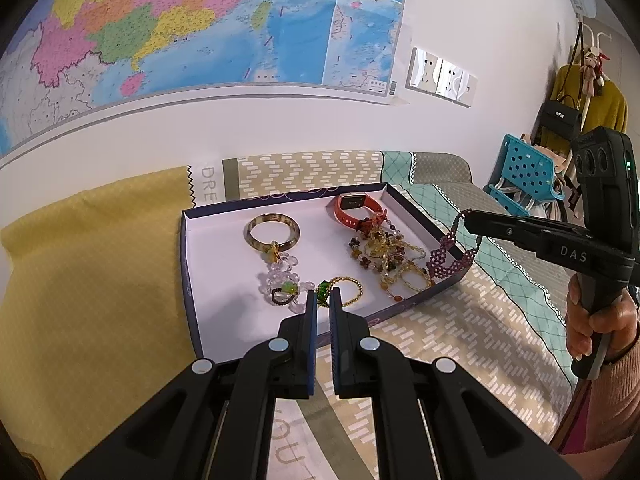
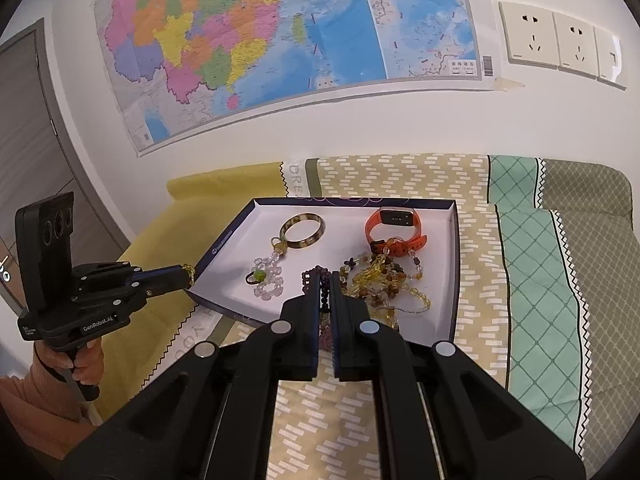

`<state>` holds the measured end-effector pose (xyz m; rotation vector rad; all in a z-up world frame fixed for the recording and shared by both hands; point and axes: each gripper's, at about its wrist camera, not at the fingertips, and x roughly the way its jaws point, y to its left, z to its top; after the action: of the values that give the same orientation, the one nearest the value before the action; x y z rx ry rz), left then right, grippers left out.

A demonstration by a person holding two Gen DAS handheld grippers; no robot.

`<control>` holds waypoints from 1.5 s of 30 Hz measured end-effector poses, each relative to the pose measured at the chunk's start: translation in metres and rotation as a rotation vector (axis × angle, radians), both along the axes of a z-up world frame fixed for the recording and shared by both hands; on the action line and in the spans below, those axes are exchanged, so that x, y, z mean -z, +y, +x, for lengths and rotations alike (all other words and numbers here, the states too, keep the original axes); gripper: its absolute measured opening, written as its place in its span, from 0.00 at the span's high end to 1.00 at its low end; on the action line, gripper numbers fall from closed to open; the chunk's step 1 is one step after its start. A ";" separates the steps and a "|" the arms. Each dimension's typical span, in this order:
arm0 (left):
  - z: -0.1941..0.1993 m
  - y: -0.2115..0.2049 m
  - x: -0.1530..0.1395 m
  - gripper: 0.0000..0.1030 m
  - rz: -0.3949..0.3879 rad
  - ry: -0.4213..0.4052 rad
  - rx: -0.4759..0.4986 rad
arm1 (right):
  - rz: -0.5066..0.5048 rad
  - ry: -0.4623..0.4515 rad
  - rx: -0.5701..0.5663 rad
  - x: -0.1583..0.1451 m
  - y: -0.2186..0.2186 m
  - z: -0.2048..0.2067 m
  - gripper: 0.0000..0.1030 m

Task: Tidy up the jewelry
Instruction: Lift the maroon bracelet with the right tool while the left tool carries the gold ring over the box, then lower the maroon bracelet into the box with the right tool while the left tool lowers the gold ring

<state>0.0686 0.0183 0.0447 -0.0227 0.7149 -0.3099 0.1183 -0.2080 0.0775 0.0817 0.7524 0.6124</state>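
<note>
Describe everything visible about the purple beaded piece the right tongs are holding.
The purple beaded piece is woven from small dark-purple beads into a lacy, diamond-patterned band with thin strands rising from it. The right tongs are shut on a strand, so it hangs by the right wall of the white-lined box; whether it touches the wall is unclear. In the right wrist view its beads show between the pads.

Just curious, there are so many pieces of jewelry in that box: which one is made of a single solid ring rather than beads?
The amber-brown bangle, lying flat at the back of the box. It is one smooth rigid hoop; the bracelets around it are strung beads, and the orange watch has a strap.
</note>
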 end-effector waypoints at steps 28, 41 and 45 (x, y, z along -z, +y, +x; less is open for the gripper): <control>0.028 0.003 0.018 0.96 0.030 0.041 -0.034 | -0.005 0.028 0.000 0.010 0.005 0.019 0.95; 0.035 0.003 0.026 0.96 0.037 0.064 -0.043 | -0.009 0.053 -0.003 0.019 0.005 0.026 0.95; 0.038 0.002 0.029 0.96 0.040 0.071 -0.045 | -0.016 0.062 -0.009 0.021 0.006 0.029 0.95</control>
<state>0.1062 0.0205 0.0159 -0.0120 0.7893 -0.2532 0.1471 -0.2018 0.0564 0.0830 0.8175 0.6146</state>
